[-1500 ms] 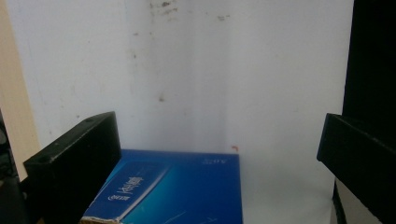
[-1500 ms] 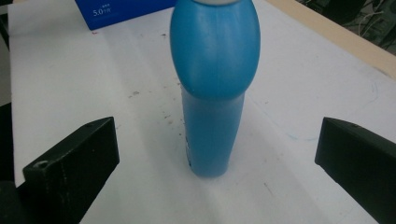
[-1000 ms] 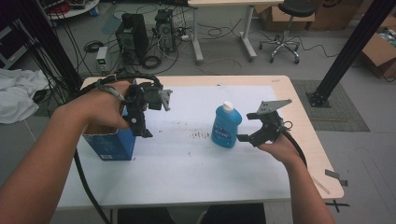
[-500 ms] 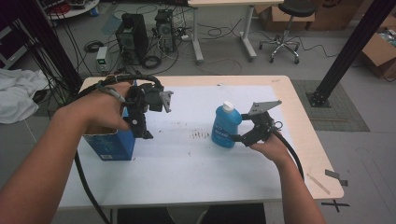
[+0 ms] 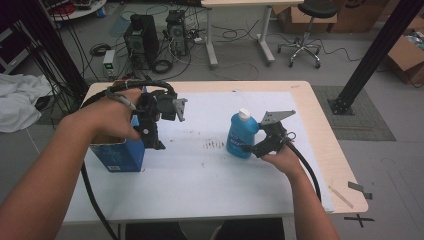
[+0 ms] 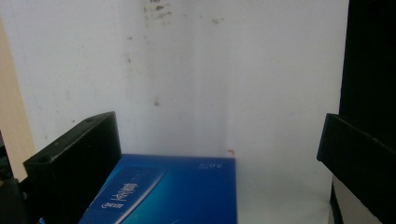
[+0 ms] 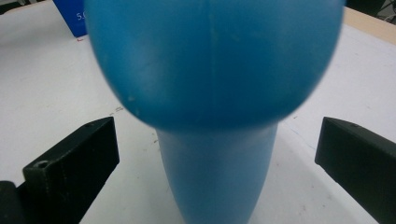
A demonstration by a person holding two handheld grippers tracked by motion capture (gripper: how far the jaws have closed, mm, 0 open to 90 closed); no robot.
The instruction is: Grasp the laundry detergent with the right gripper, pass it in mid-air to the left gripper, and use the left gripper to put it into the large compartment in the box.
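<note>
Here the right gripper (image 5: 251,148), jaws spread, straddles the blue plastic bottle (image 5: 242,135) mid-desk, seemingly untouched; the open left gripper (image 5: 152,142) hangs beside the blue cardboard box (image 5: 119,155) near the desk's left edge.

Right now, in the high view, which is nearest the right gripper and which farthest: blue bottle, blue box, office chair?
1. Blue bottle: between the open jaws of the right gripper.
2. Blue box: across the table, under the left gripper.
3. Office chair: on the floor beyond the table.

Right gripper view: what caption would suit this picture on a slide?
Open right gripper straddling a blue bottle on the white mat, jaws wide on either side.
</note>
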